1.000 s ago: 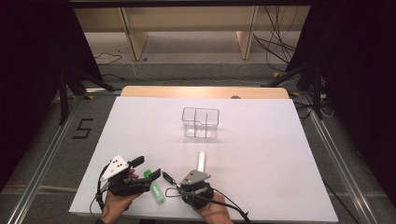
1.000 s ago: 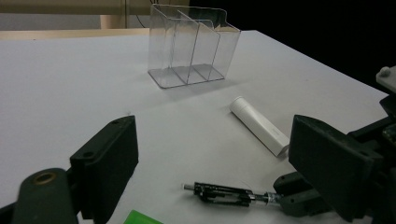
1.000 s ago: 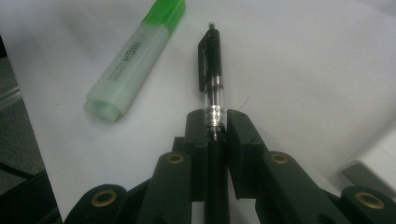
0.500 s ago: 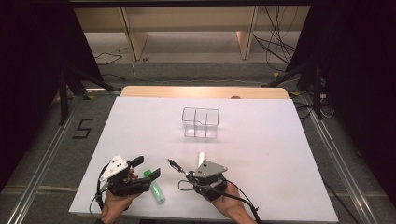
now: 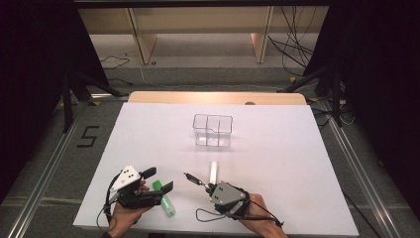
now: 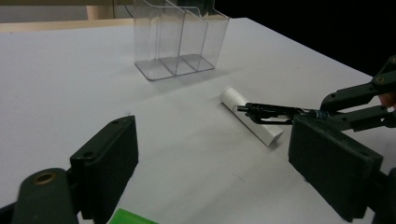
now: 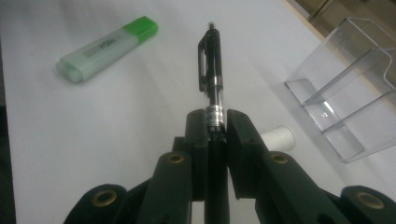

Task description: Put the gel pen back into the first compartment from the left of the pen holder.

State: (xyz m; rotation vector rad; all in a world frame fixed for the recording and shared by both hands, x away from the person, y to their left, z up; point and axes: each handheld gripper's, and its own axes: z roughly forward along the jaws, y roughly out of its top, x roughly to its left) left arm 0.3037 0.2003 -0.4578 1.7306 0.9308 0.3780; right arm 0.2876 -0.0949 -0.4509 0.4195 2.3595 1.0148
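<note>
My right gripper [image 5: 212, 188] is shut on a black pen [image 5: 194, 178] near the table's front edge, and the pen points up and left. From the right gripper view the pen [image 7: 210, 60] sticks out past the closed fingertips of that gripper [image 7: 215, 123]. A white tube [image 5: 213, 171] lies flat just behind it. My left gripper [image 5: 158, 179] is open over a green highlighter [image 5: 164, 199] that lies on the table. Between its open jaws the left gripper [image 6: 219, 163] looks out on the highlighter's edge [image 6: 133, 218], the tube [image 6: 252, 116] and the pen [image 6: 275, 112].
A clear three-compartment organizer [image 5: 213, 130] stands upright near the middle of the white table [image 5: 297, 163]; it is also seen as the organizer [image 6: 180, 37] and the organizer [image 7: 345, 93]. The highlighter [image 7: 107, 46] lies left of the pen. Cables and shelf legs lie beyond the far edge.
My right gripper has shifted a little to the right with the pen in it, uncovering more of the white tube. The left gripper has stayed put.
</note>
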